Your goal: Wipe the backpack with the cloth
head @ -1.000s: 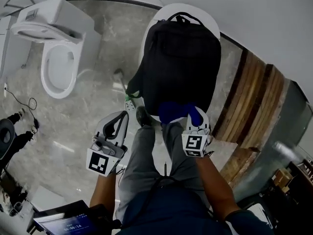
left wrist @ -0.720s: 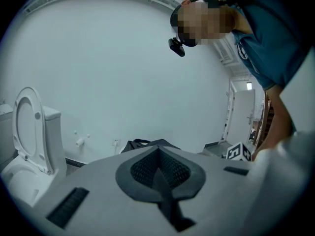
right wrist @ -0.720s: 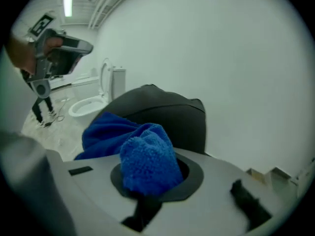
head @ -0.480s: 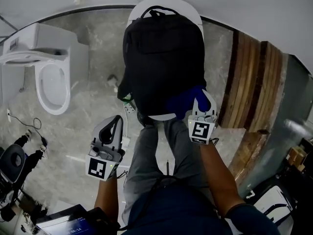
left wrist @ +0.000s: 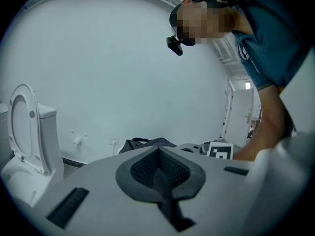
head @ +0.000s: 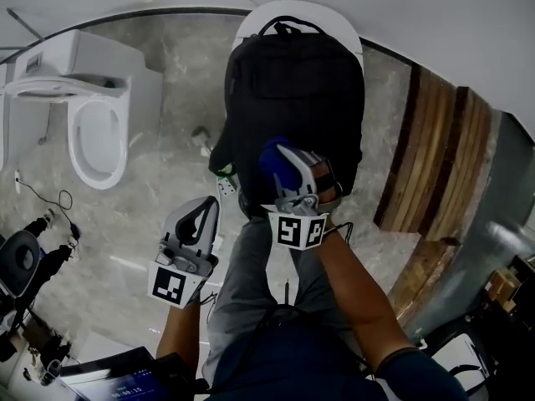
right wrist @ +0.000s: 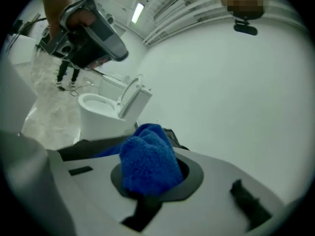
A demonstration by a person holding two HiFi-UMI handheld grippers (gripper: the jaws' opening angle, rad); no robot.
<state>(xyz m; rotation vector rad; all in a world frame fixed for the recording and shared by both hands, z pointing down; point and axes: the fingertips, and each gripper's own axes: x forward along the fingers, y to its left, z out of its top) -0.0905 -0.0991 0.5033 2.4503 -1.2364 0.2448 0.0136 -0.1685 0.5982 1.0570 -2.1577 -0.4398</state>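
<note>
A black backpack (head: 297,90) lies on a white round stand (head: 341,22) in the head view. My right gripper (head: 286,164) is shut on a blue cloth (head: 271,159), and the cloth rests against the backpack's lower front. In the right gripper view the fluffy cloth (right wrist: 146,160) bulges out between the jaws of the right gripper (right wrist: 147,188). My left gripper (head: 203,210) hangs to the left, below the backpack and apart from it, shut with nothing in it. The left gripper view shows the left gripper (left wrist: 158,170) with its pads pressed together, and the backpack (left wrist: 146,144) beyond.
A white toilet (head: 94,128) with its lid up stands at the left on the marble floor. Wooden planks (head: 435,153) lean at the right. A tablet (head: 117,383) and cables (head: 42,224) sit at the lower left. The person's legs (head: 251,282) stand below the backpack.
My right gripper has carried the cloth from the backpack's lower right corner leftward and up onto its lower middle. The left gripper has stayed about where it was.
</note>
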